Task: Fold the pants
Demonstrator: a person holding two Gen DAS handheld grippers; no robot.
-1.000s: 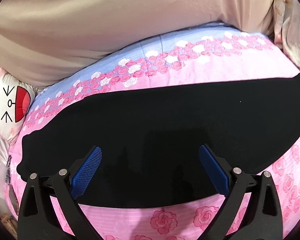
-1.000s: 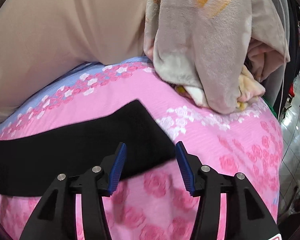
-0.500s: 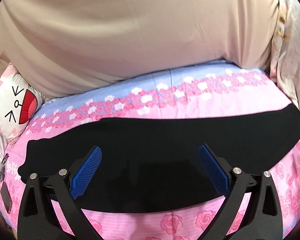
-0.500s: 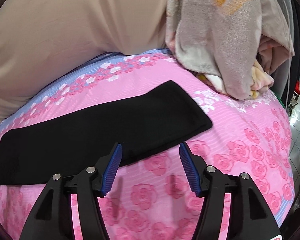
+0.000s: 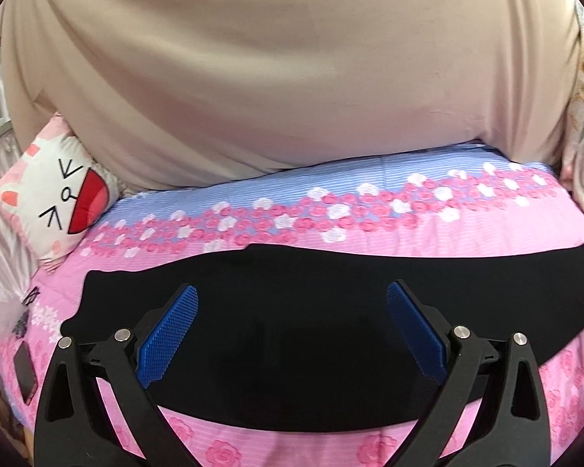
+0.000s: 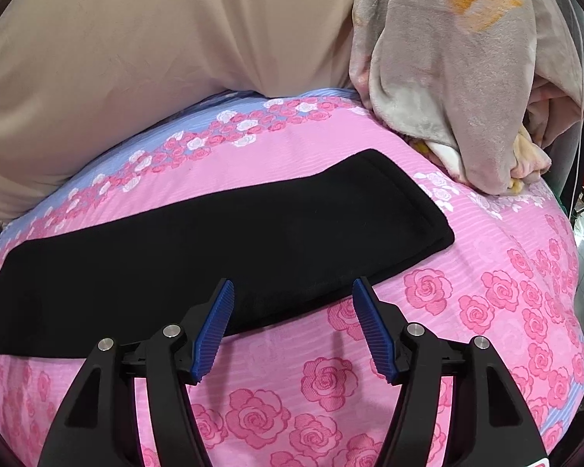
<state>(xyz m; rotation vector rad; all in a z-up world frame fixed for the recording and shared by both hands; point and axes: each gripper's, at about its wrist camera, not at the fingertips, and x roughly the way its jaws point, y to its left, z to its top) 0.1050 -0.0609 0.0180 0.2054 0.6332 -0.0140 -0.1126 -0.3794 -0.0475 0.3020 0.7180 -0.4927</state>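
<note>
Black pants (image 5: 292, 330) lie flat as one long strip across the pink rose bedspread (image 5: 467, 229), folded lengthwise. My left gripper (image 5: 292, 295) hovers above their middle, wide open with nothing between its blue pads (image 5: 167, 334). In the right wrist view the same pants (image 6: 222, 249) end in a hemmed edge at the right. My right gripper (image 6: 292, 292) hangs over the near edge of the pants by that end, its jaws opening, nothing pinched between the pads (image 6: 373, 330).
A beige sheet (image 5: 284, 78) rises behind the bed. A cartoon cat pillow (image 5: 54, 194) rests at the left, a dark phone-like object (image 5: 24, 369) near the left edge. A heap of grey and peach blankets (image 6: 459, 78) sits at the right end.
Both grippers have pulled back and away from the pants, so more bedspread shows. The right jaws have spread wider. The pants lie still, held by neither gripper.
</note>
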